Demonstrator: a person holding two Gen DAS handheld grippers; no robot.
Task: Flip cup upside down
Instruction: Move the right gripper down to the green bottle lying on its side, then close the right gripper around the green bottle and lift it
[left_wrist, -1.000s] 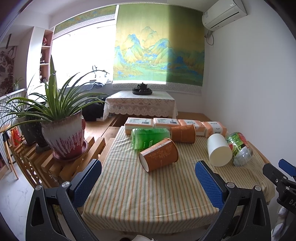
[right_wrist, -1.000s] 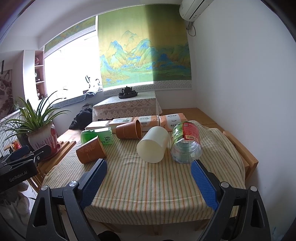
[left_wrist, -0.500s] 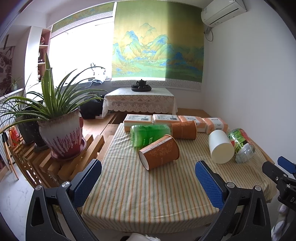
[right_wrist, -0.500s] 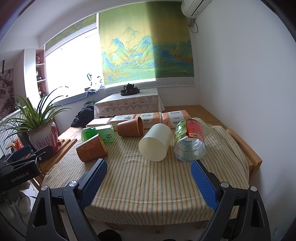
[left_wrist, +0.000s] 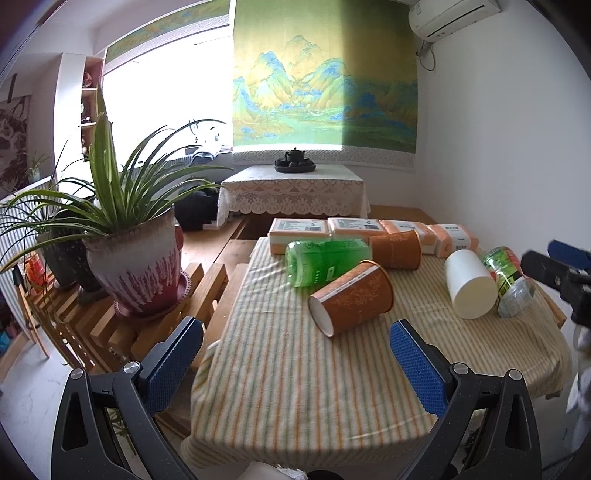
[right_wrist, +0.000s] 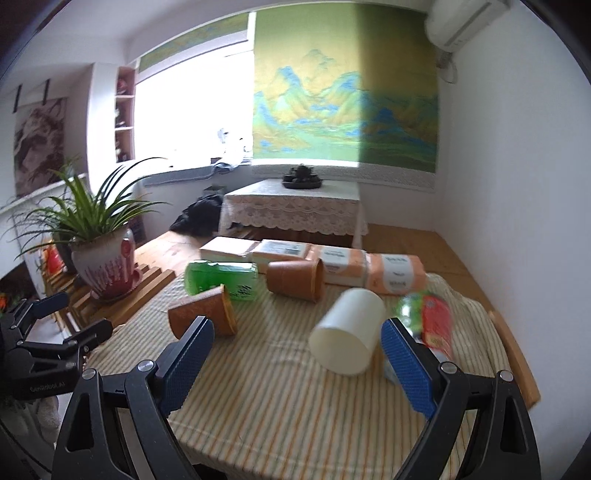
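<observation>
- Nearest to us, our left gripper (left_wrist: 295, 354) hangs over the near edge of the table (left_wrist: 295, 398), its blue pads spread wide with nothing between them.
- Our right gripper (right_wrist: 297, 354) is likewise spread and empty, over the near right part of the striped cloth.
- Just beyond the right gripper, the white cup (right_wrist: 347, 341) lies on its side, base toward us, just beside the right pad but, as far as we can tell, not touching it. In the left view it sits right of centre (left_wrist: 469, 282).
- Touching its right side lies a clear bottle with a red and green label (right_wrist: 428, 325), blurred in the right view.
- Just ahead of the left gripper, an orange patterned cup (left_wrist: 351, 297) lies on its side, base toward us and mouth pointing away.
- Behind it lies a green bottle (left_wrist: 325, 260), and right of that a second orange cup (left_wrist: 397, 249), also on its side.
- Along the far edge of the table sits a row of tissue packs (left_wrist: 369, 230).
- Left of the table, a potted plant (left_wrist: 136, 266) stands on a slatted wooden rack.
</observation>
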